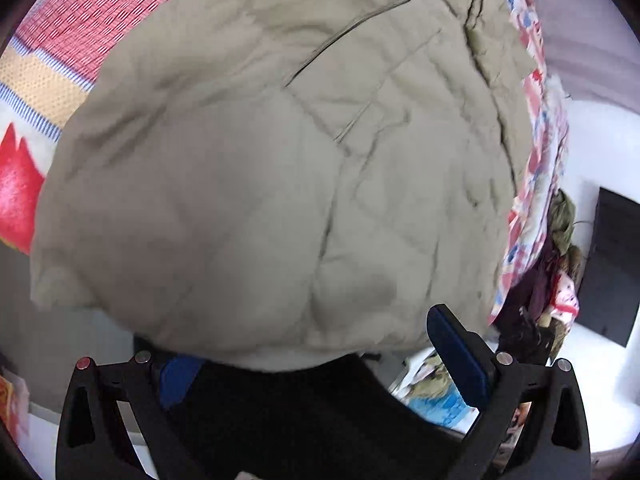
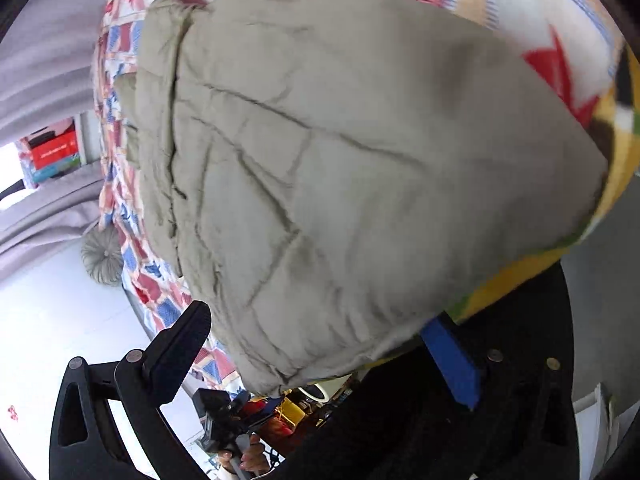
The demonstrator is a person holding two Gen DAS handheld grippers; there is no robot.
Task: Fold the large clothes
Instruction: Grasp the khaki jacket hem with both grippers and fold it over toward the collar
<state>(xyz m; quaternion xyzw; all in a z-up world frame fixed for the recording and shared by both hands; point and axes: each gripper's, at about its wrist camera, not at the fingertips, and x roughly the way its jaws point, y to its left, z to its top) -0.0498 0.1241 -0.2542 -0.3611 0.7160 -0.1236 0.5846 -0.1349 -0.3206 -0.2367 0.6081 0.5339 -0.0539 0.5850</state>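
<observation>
A large khaki quilted jacket [image 1: 280, 160] lies on a patterned bed cover [image 1: 72, 20], its near hem hanging over the bed edge toward me. My left gripper [image 1: 316, 352] is open just below that hem; its left finger is partly hidden under the fabric, its right blue pad [image 1: 456, 356] is clear. In the right wrist view the same jacket [image 2: 340, 180] fills the frame. My right gripper [image 2: 320, 344] is open wide, its fingers on either side of the jacket's near corner, its right blue pad [image 2: 452, 364] partly under the cloth.
The bed cover [image 2: 132, 280] is red, blue and yellow patterned. A heap of dark clothes [image 1: 552, 264] sits beside the bed on a white floor. A grey curtain [image 2: 48, 60], a round cushion [image 2: 102, 256] and the other hand-held gripper [image 2: 228, 424] show at left.
</observation>
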